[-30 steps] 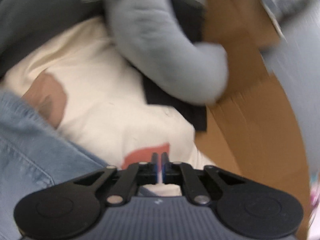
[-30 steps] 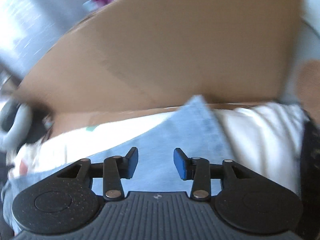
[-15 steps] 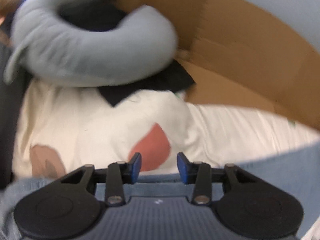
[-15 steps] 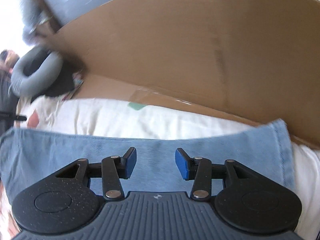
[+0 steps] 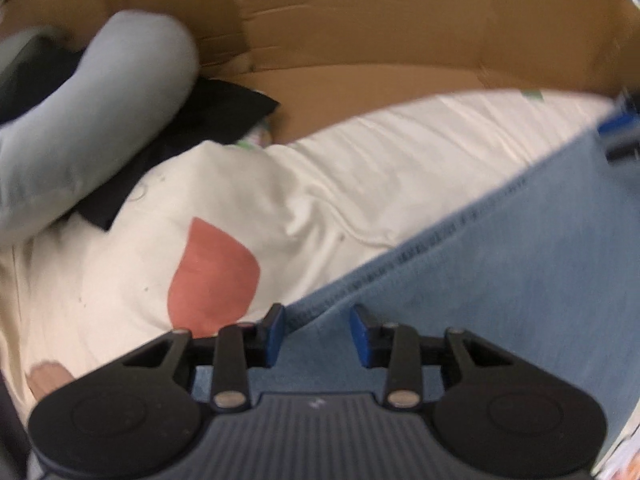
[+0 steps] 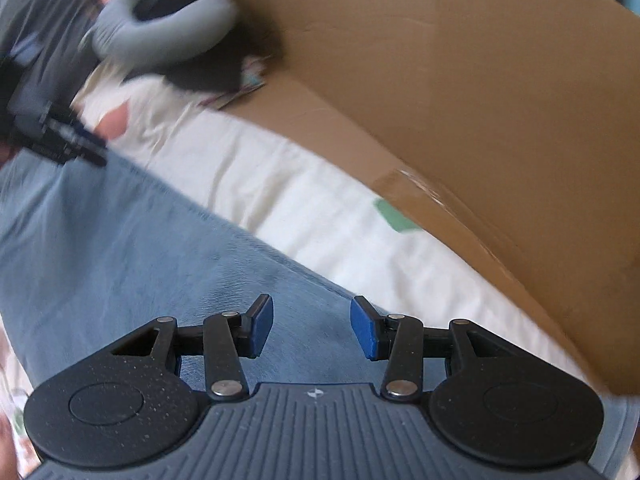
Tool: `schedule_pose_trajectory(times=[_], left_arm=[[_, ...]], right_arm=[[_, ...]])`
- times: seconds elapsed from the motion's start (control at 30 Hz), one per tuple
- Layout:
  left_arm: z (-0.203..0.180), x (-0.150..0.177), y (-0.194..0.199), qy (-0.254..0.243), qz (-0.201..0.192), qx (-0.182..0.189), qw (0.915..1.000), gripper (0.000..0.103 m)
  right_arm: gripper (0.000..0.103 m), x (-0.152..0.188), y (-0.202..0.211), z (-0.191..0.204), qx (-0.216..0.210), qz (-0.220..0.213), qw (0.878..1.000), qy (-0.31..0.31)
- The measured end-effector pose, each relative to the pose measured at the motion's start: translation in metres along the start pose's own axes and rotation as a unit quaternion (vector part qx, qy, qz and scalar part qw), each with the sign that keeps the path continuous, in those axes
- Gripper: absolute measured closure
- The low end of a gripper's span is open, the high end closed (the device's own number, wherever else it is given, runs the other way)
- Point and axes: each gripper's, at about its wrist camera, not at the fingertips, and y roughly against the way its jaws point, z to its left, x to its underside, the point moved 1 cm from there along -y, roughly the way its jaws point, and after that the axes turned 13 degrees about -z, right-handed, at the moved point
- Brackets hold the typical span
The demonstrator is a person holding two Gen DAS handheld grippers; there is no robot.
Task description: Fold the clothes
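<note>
While both grippers point down over the light-blue denim garment (image 5: 520, 280), which lies spread flat on a cream sheet (image 5: 360, 168) beside a cardboard box wall (image 6: 460, 80), neither one grips it. Left gripper (image 5: 316, 334): jaws part-open after just opening and then easing back a little, straddling the stitched denim hem, pads not pressing cloth. Right gripper (image 6: 312, 326): jaws moderately apart, empty, above the denim; grey neck pillow (image 5: 100, 112) on dark cloth (image 5: 192, 128) at the far end.
</note>
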Motion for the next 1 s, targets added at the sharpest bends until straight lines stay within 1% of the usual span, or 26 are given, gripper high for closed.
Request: schedule_pose_trajectory(times=[0.07, 0.13, 0.17, 0.2, 0.23, 0.27, 0.33, 0.47, 0.57, 0.63, 0.73, 0.8, 0.83, 0.87, 0.93, 0.97, 1.0], left_arm=[[-0.006, 0.001, -0.003, -0.027, 0.005, 0.003, 0.9996, 0.065], [-0.009, 0.003, -0.004, -0.056, 0.01, 0.006, 0.9984, 0.065], [-0.012, 0.004, -0.005, -0.07, 0.013, 0.008, 0.9974, 0.067], [-0.014, 0.006, -0.006, -0.084, 0.019, 0.012, 0.9962, 0.071], [-0.016, 0.007, -0.006, -0.097, 0.026, 0.016, 0.9948, 0.079], [-0.017, 0.009, -0.008, -0.109, 0.033, 0.02, 0.9933, 0.085], [-0.02, 0.011, -0.008, -0.137, 0.039, 0.02, 0.9896, 0.09], [-0.022, 0.013, -0.002, -0.161, 0.025, 0.023, 0.9863, 0.097], [-0.025, 0.014, 0.004, -0.183, 0.008, 0.022, 0.9828, 0.099], [-0.025, 0.013, 0.008, -0.185, -0.001, 0.022, 0.9826, 0.099], [-0.024, 0.009, 0.011, -0.174, -0.009, 0.023, 0.9844, 0.099], [-0.024, 0.008, 0.01, -0.174, -0.01, 0.022, 0.9844, 0.099], [-0.025, 0.008, 0.01, -0.176, -0.01, 0.022, 0.984, 0.099], [-0.026, 0.008, 0.009, -0.177, -0.01, 0.021, 0.9839, 0.099], [-0.026, 0.008, 0.007, -0.176, -0.01, 0.02, 0.9841, 0.099], [-0.026, 0.008, 0.007, -0.175, -0.01, 0.02, 0.9844, 0.099], [-0.026, 0.008, 0.007, -0.172, -0.011, 0.02, 0.9849, 0.099]], right_arm=[[0.053, -0.005, -0.006, 0.006, -0.008, 0.003, 1.0, 0.03], [0.053, -0.009, -0.013, 0.008, -0.02, 0.011, 0.999, 0.047], [0.053, -0.011, -0.016, 0.008, -0.027, 0.015, 0.998, 0.054], [0.053, -0.013, -0.019, 0.009, -0.034, 0.019, 0.997, 0.061], [0.053, -0.015, -0.022, 0.01, -0.04, 0.023, 0.997, 0.068], [0.053, -0.017, -0.025, 0.011, -0.047, 0.028, 0.996, 0.075], [0.053, -0.02, -0.029, 0.013, -0.063, 0.035, 0.993, 0.091], [0.053, -0.025, -0.039, 0.019, -0.081, 0.045, 0.988, 0.12], [0.053, -0.027, -0.047, 0.024, -0.091, 0.055, 0.984, 0.142], [0.053, -0.027, -0.053, 0.027, -0.101, 0.063, 0.981, 0.152], [0.06, -0.025, -0.063, 0.032, -0.107, 0.081, 0.976, 0.172], [0.061, -0.024, -0.068, 0.033, -0.11, 0.09, 0.973, 0.183], [0.063, -0.023, -0.069, 0.034, -0.112, 0.092, 0.972, 0.186], [0.07, -0.023, -0.07, 0.034, -0.114, 0.093, 0.971, 0.19], [0.075, -0.022, -0.069, 0.034, -0.117, 0.096, 0.968, 0.199], [0.083, -0.022, -0.068, 0.035, -0.121, 0.098, 0.966, 0.205], [0.084, -0.021, -0.067, 0.035, -0.122, 0.1, 0.964, 0.215]])
